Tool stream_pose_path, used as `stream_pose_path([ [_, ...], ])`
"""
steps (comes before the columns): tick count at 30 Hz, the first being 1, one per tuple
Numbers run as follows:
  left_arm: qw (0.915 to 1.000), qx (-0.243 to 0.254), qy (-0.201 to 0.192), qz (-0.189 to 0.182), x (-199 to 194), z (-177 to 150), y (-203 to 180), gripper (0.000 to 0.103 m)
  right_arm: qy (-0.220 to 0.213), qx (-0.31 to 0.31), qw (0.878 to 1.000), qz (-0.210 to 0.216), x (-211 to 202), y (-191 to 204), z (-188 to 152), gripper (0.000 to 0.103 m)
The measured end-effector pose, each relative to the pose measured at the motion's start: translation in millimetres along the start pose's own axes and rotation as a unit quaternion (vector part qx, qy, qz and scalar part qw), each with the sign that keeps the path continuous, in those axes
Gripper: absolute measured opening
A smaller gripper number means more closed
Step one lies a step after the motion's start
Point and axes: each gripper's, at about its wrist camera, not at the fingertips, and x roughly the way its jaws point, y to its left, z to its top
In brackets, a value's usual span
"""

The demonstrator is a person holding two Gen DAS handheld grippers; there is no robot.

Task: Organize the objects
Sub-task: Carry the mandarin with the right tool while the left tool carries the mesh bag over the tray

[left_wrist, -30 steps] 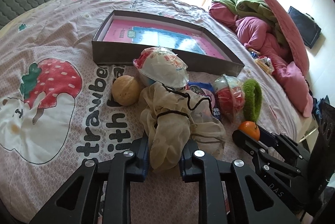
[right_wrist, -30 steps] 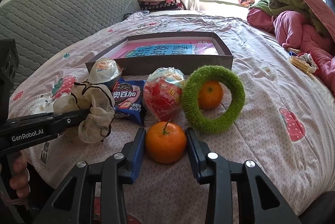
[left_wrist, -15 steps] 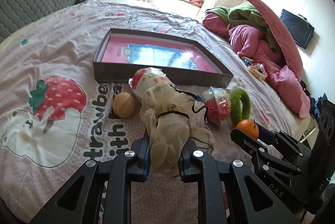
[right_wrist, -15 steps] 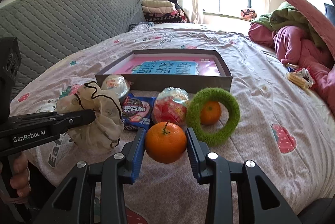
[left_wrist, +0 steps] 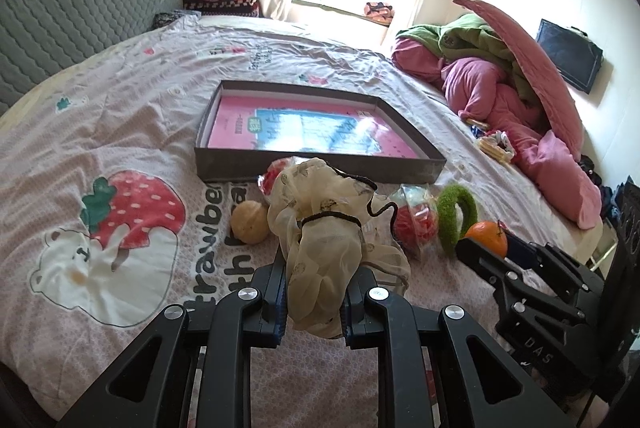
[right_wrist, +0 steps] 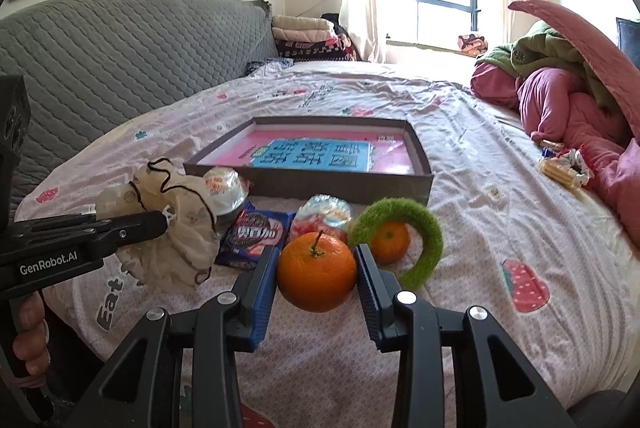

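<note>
**Both grippers loaded above the bedspread**

My left gripper (left_wrist: 314, 302) was clenched on the cream drawstring pouch (left_wrist: 324, 252), which hung bunched between its fingers. My right gripper (right_wrist: 316, 278) grasped the stemmed orange (right_wrist: 317, 277), pads pressed against both sides. The shallow grey box (right_wrist: 344, 184) with its pink and blue lining sat farther up the bed. Just before it I saw a green fuzzy ring (right_wrist: 424, 228) around a second orange (right_wrist: 390, 242), a blue cookie packet (right_wrist: 256, 238) and a wrapped red snack (right_wrist: 320, 218).
</note>
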Motion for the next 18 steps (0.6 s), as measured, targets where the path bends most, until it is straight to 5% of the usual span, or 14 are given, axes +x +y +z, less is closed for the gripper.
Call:
stream_pose_path([
  [18,0.9997,0.016,-0.019,0.003,19,40,5,0.020,-0.022,0.003,1.000,-0.009,18,-24,33,0.039],
])
